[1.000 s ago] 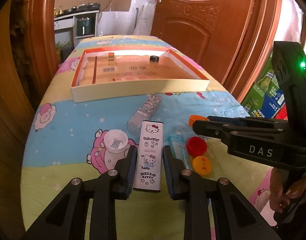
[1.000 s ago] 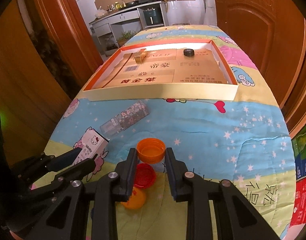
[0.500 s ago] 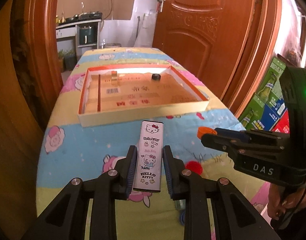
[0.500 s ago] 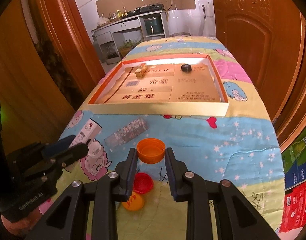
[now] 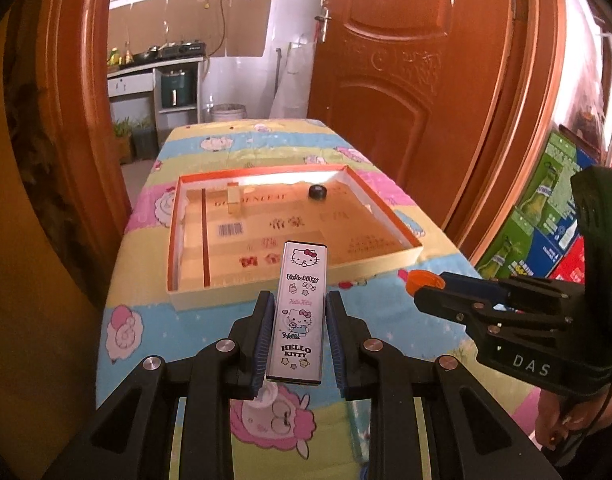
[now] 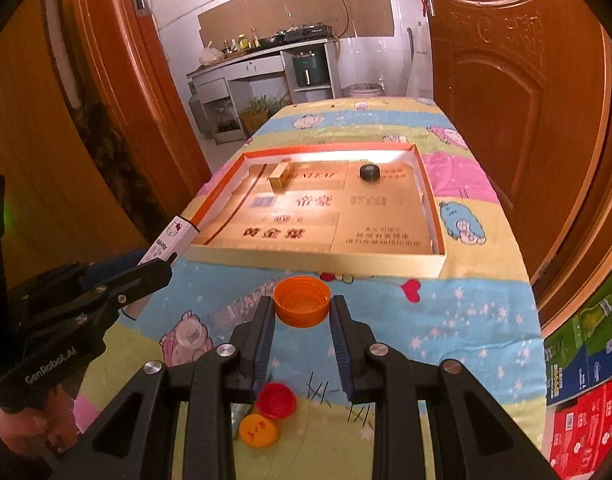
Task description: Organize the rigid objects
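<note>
Black left gripper (image 5: 299, 320) clamped on the Hello Kitty box (image 5: 301, 308), held above the cartoon-print tablecloth (image 5: 153, 320). Right gripper (image 6: 301, 316) clamped on an orange cap (image 6: 301, 300), open side up. Under it on the cloth: yellow cap (image 6: 259, 431), red cap (image 6: 275, 400), white cap (image 6: 190, 336) to the left. Beyond, orange-rimmed tray (image 6: 306, 258) holds 1 small black cap (image 6: 370, 172) and 1 gold block (image 6: 280, 176).

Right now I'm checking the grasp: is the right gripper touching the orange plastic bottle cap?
Touching. The right wrist view shows the right gripper with both fingers pressed against the sides of the orange plastic bottle cap, which is off the table.
</note>
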Demonstrator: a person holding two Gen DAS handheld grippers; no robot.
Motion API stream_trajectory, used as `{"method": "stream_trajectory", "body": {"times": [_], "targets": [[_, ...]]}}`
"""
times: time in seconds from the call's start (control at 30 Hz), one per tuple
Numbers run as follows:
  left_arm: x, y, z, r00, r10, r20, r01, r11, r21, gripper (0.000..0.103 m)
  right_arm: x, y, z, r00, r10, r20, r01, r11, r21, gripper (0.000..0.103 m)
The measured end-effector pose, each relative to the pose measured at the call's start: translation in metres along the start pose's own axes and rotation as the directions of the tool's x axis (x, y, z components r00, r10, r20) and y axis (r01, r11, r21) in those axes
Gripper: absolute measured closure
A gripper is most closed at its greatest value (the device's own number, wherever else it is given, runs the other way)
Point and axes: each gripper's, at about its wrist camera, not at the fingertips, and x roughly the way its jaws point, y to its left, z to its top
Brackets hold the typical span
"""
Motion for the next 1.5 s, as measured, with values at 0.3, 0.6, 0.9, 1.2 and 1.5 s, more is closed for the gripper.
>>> {"method": "stream_trajectory", "body": {"times": [0.3, 0.6, 0.9, 1.2, 1.5], "targets": [[0.013, 0.001, 0.025, 1.0, 0.007, 0.002, -0.007, 1.0, 0.003, 0.076, -0.004, -0.005, 0.025, 0.999, -0.003, 0.046, 0.004, 1.0, -0.014, 0.074], [0.029, 0.004, 0.043, 1.0, 0.012, -0.001, -0.012, 1.0, 0.008, 0.076, 0.0, -0.015, 0.05, 0.997, -0.001, 0.08, 0.001, 1.0, -0.002, 0.074], [0.05, 0.004, 0.058, 1.0, 0.013, -0.019, -0.013, 1.0, 0.011, 0.076, 0.014, -0.026, 0.066, 0.997, -0.013, 0.075, 0.013, 1.0, 0.001, 0.074], [0.076, 0.001, 0.083, 0.999, 0.003, -0.04, -0.003, 1.0, 0.013, 0.076, 0.031, -0.036, 0.081, 0.998, -0.023, 0.063, 0.023, 1.0, 0.012, 0.074], [0.104, 0.004, 0.105, 0.998, 0.007, -0.058, -0.006, 1.0, 0.011, 0.076, 0.053, -0.049, 0.097, 0.998, -0.042, 0.053, 0.041, 0.999, 0.016, 0.074]]}}
